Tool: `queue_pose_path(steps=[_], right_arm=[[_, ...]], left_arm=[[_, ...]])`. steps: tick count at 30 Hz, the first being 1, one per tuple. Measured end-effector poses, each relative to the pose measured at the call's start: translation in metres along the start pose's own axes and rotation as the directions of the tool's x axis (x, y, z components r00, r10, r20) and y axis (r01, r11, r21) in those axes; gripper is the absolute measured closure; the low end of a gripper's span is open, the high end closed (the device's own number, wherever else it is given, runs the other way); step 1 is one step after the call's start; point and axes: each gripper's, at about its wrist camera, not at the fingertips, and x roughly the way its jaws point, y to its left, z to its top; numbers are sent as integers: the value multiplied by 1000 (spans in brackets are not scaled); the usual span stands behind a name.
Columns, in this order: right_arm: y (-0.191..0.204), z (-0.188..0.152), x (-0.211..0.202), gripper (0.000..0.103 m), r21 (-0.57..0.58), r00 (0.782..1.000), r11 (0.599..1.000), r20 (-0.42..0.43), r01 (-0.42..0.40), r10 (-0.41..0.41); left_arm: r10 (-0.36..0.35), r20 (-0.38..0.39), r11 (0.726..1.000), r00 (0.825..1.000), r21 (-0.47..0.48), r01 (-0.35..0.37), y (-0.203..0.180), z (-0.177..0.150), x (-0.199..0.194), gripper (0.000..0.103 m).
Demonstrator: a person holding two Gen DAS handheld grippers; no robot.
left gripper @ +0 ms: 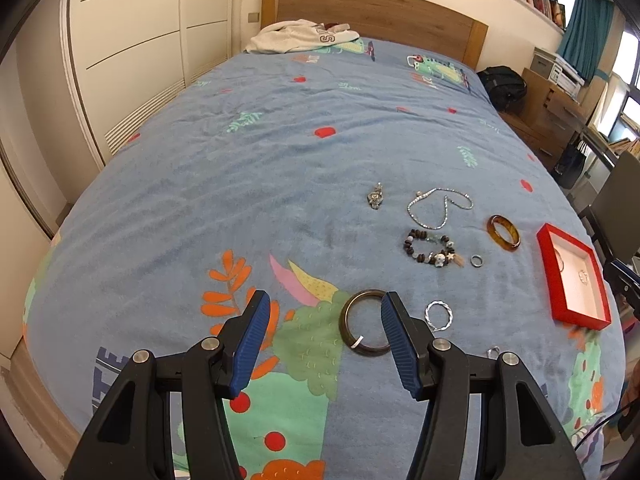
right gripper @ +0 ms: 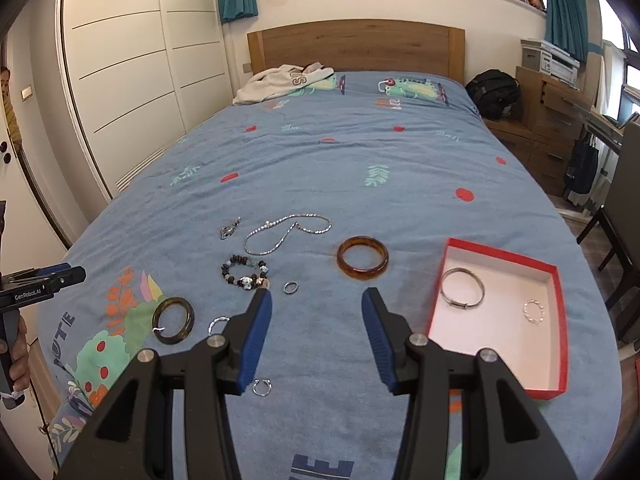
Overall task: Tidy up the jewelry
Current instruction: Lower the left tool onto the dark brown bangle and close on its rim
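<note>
Jewelry lies scattered on a blue bedspread [left gripper: 240, 184]. A dark bangle [left gripper: 366, 322] rests just beyond my left gripper [left gripper: 324, 312], which is open and empty above the bed. Farther off lie a beaded bracelet [left gripper: 430, 249], a silver chain [left gripper: 438, 206], an amber bangle [left gripper: 503, 233], a small ring [left gripper: 477, 261], a twisted silver bangle [left gripper: 439, 315] and a pendant [left gripper: 376, 196]. The red tray [right gripper: 556, 320] holds a silver bangle [right gripper: 463, 289] and a thin ring [right gripper: 533, 312]. My right gripper [right gripper: 316, 306] is open and empty, with the amber bangle [right gripper: 362, 258] ahead of it and a small hoop [right gripper: 262, 387] under its left finger.
A grey garment [right gripper: 280, 80] lies by the wooden headboard [right gripper: 356, 46]. White wardrobe doors [right gripper: 120, 80] run along the bed's left side. A black backpack [right gripper: 494, 94], a wooden dresser [right gripper: 556, 120] and a dark chair [right gripper: 624, 216] stand to the right. A hand [right gripper: 18, 360] holds the left gripper.
</note>
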Motion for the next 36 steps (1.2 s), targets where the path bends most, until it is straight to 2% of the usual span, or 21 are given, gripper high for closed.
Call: queue_pose_path(steps=[9, 36], right_arm=[[0, -5, 37, 57, -1, 998, 1000, -50, -31, 31], [11, -13, 99, 57, -24, 989, 997, -132, -67, 63]], left_arm=[[1, -56, 1000, 998, -20, -2, 2, -4, 32, 46], [6, -157, 999, 988, -31, -11, 7, -15, 88, 46]])
